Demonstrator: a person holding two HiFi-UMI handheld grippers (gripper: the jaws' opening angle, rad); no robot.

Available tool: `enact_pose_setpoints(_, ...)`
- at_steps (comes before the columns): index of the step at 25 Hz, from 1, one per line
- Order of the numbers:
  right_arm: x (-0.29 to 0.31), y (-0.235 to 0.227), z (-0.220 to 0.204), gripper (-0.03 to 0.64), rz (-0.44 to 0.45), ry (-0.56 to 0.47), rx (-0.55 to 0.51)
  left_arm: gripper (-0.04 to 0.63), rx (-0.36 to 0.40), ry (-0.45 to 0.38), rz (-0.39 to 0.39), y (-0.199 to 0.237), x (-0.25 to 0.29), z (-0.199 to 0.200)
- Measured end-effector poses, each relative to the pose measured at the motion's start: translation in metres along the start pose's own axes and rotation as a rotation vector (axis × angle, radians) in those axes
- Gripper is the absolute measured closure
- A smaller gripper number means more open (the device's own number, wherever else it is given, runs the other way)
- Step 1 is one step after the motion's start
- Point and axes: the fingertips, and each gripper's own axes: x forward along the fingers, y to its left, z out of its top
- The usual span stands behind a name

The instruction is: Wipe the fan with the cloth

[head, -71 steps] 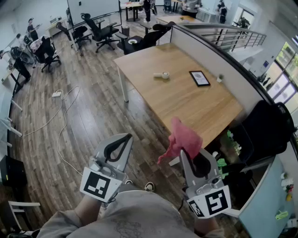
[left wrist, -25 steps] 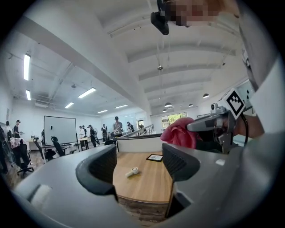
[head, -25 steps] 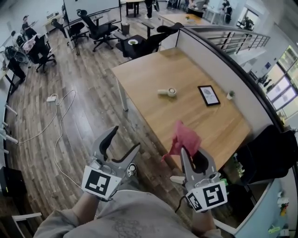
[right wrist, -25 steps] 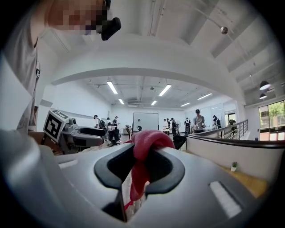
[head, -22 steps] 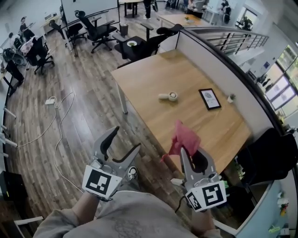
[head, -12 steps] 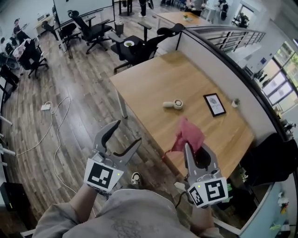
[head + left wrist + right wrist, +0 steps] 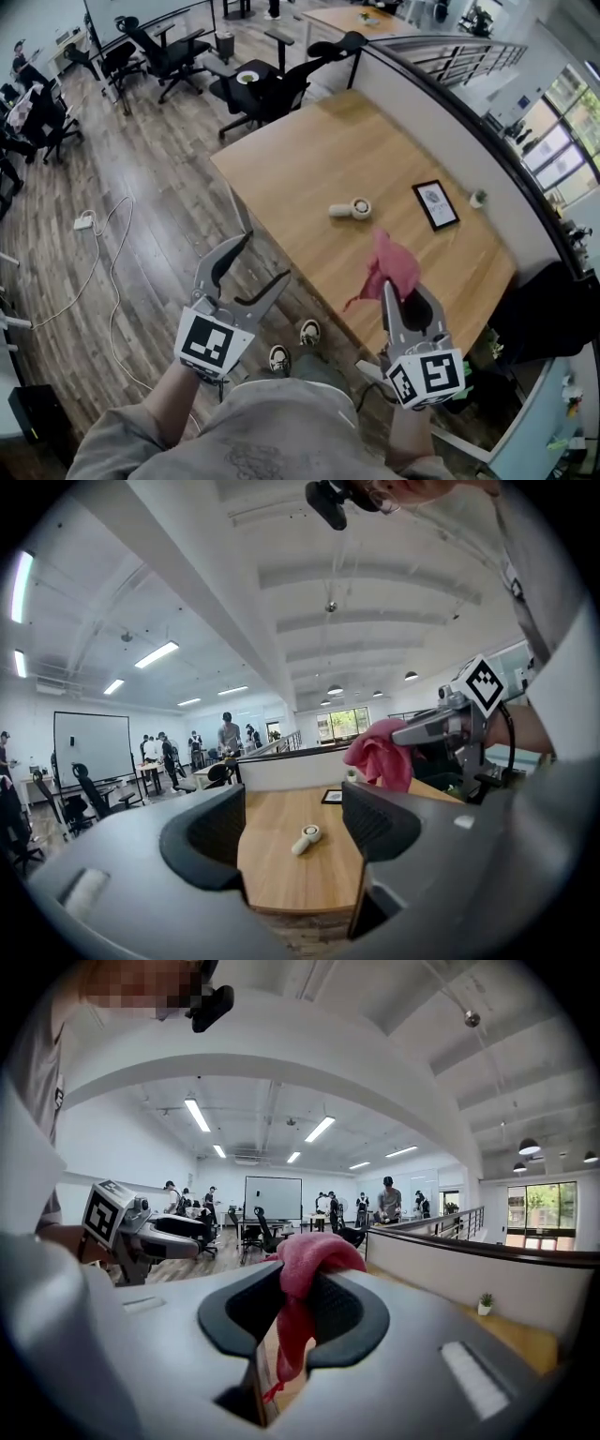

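1. A small white handheld fan (image 7: 353,209) is seen lying on its side near the middle of a wooden table (image 7: 300,159), with nothing touching it.
2. A pink cloth (image 7: 394,267) is held up in the air above the near edge of the table, apart from the fan.
3. The cloth is clamped in the right gripper (image 7: 401,298). In the right gripper view its jaws are closed tightly on a bunched fold, and a loose tail is left hanging below.
4. The left gripper (image 7: 255,267) is held out over the floor, short of the table. In the left gripper view its jaws are spread wide with nothing between them, and the fan is framed in the gap, well beyond them.
5. A dark framed tablet (image 7: 436,204) and a tiny potted plant (image 7: 478,198) are set further along the table, towards the low wall.
6. Office chairs (image 7: 262,89) and a white cable on the floor (image 7: 103,244) are seen around the table.
7. The task is judged to be at its start: the cloth is in hand, but the fan has not been reached, steadied or wiped. The approach and all the wiping are judged to be left.
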Motion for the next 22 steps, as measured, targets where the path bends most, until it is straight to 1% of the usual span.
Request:
enact_pose_setpoints(11,0.054,-0.046,-0.035,0.538,-0.030,0.067,0.049,0.276,0.004,0.074,-0.067,0.012,0.070,-0.031)
enact_pose_setpoints(18,0.100,-0.101,-0.059,0.537,-0.047,0.123,0.088,0.276,0.015,0.136,-0.137,0.012,0.147,-0.054)
enact_pose_setpoints(22,0.128,-0.133,-0.072,0.537,-0.049,0.154,0.112,0.278,0.019,0.195,-0.170,0.011,0.191,-0.073)
